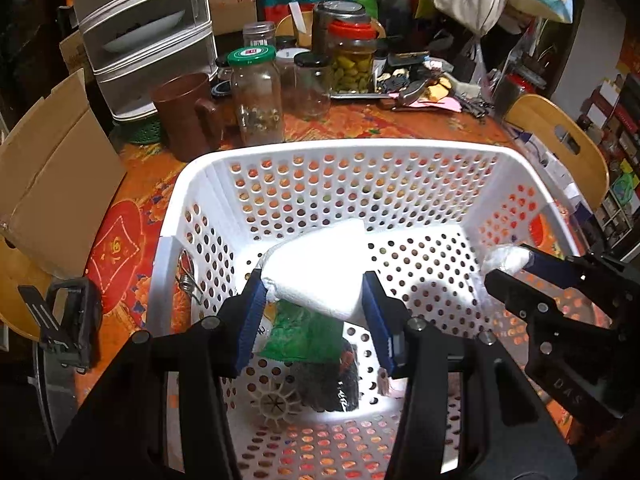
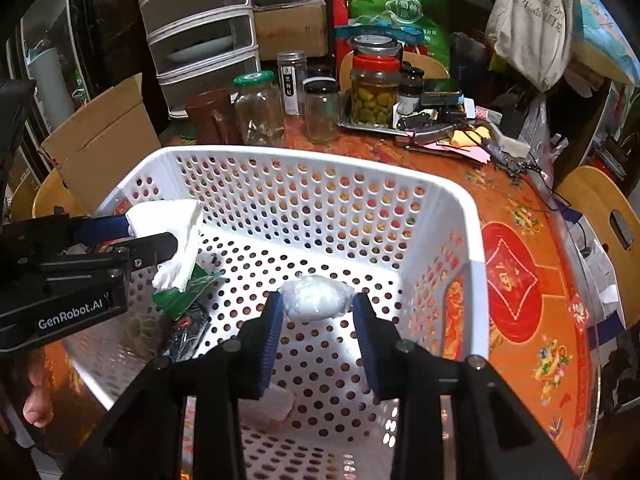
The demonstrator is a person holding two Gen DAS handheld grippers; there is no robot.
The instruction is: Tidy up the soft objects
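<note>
A white perforated basket (image 1: 340, 152) (image 2: 476, 216) stands on the orange table. My left gripper (image 1: 316, 304) is shut on a white tissue pack (image 1: 316, 276) and holds it over the basket's inside; it also shows in the right wrist view (image 2: 172, 236). My right gripper (image 2: 318, 308) is shut on a small white plastic-wrapped bundle (image 2: 316, 296), also over the basket; that bundle shows in the left wrist view (image 1: 506, 260). On the basket floor lie a green packet (image 1: 304, 336) (image 2: 180, 296) and a dark packet (image 1: 332, 388) (image 2: 184, 336).
Glass jars (image 1: 256, 100), a brown mug (image 1: 188, 116) and a metal tray with clutter (image 2: 400, 128) stand behind the basket. A cardboard box (image 1: 56, 176) is at the left, a plastic drawer unit (image 1: 148, 32) behind it. Wooden chairs (image 2: 604, 216) ring the table.
</note>
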